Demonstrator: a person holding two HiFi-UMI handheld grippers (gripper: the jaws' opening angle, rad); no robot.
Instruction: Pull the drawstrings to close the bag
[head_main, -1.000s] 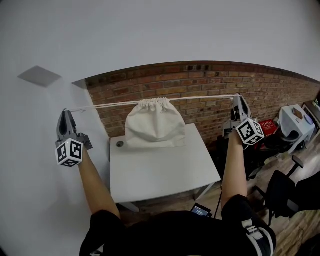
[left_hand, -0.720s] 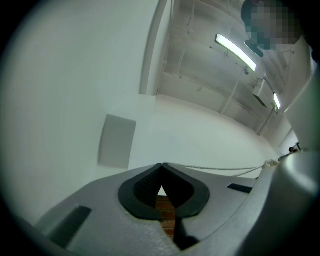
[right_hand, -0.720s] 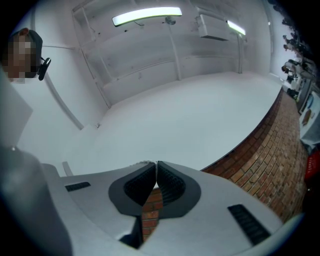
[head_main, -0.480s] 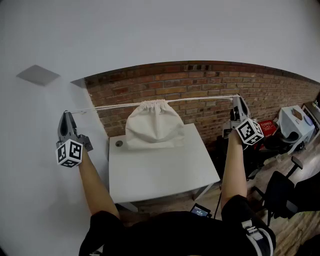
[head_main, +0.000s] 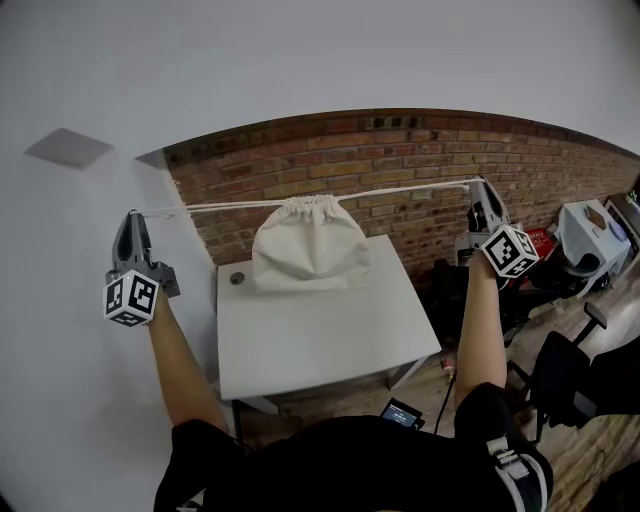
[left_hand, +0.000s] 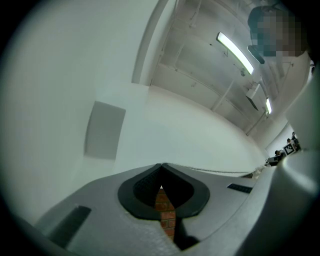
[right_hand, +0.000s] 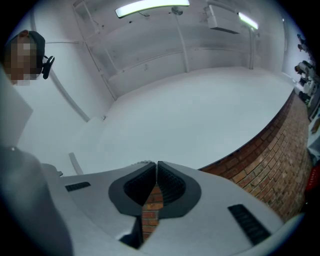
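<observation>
Here, the white cloth bag (head_main: 310, 245) sits at the centre of the head view, just above the far edge of the white counter (head_main: 320, 340), with its gathered mouth bunched tight at the top. Whether its bottom rests on the counter or hangs just clear cannot be told. The drawstrings (head_main: 215, 207) run out from the mouth in a nearly straight, taut line to both sides, crossing in front of the brick wall (head_main: 400, 150).

The left gripper (head_main: 131, 215) is raised at the left of the frame against the plain white wall, its fingers pressed together on the end of the cord. Its own view shows the thin line leaving the closed tips (left_hand: 161, 165) toward the right. The right gripper (head_main: 480, 183) is raised at the right, its fingers likewise pinching the other end, with the tips meeting in its own view (right_hand: 156, 162).

A small round object (head_main: 236, 279) lies on the counter's far left corner, near the bag but apart from it. A grey panel (head_main: 68, 147) sits on the wall at upper left. At the right edge stand a white box (head_main: 590, 225) and a dark chair (head_main: 565, 375), well apart from the counter, and a small screen (head_main: 400, 413) shows below the counter's near edge.
</observation>
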